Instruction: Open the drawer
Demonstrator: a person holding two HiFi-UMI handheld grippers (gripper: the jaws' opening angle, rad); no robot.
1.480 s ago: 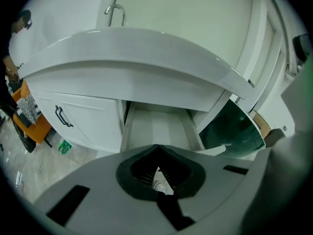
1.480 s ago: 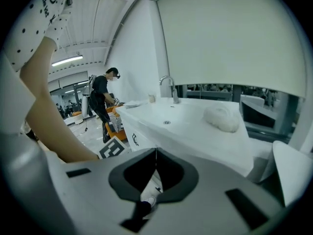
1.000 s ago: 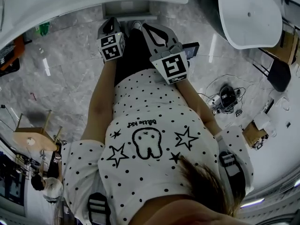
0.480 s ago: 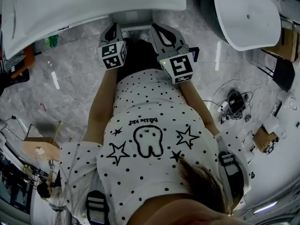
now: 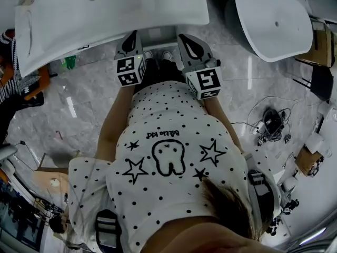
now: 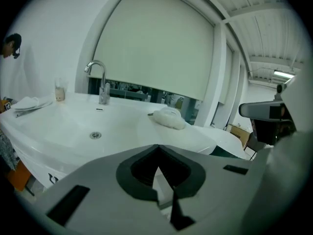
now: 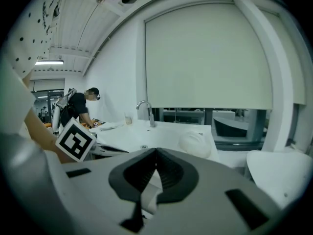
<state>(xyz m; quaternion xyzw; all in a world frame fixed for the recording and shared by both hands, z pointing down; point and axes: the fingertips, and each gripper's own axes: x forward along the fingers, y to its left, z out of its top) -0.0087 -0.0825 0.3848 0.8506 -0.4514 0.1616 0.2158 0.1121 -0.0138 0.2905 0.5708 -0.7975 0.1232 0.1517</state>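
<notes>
Head view: the left gripper (image 5: 131, 38) and the right gripper (image 5: 186, 40), both with jaws together and empty, have risen toward the counter (image 5: 131, 9). Under its edge, between them, sits what seems the drawer (image 5: 157, 34), not yet touched.

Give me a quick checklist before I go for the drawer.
1. Left gripper empty: ok, jaws together on nothing.
2. Right gripper empty: ok, jaws together too.
3. Jaws open for a handle: not ok, both are shut.
4. Drawer handle in sight: cannot tell; only a pale panel shows under the counter.
5. Grippers aimed at it: not ok; both gripper views look over the countertop.
</notes>
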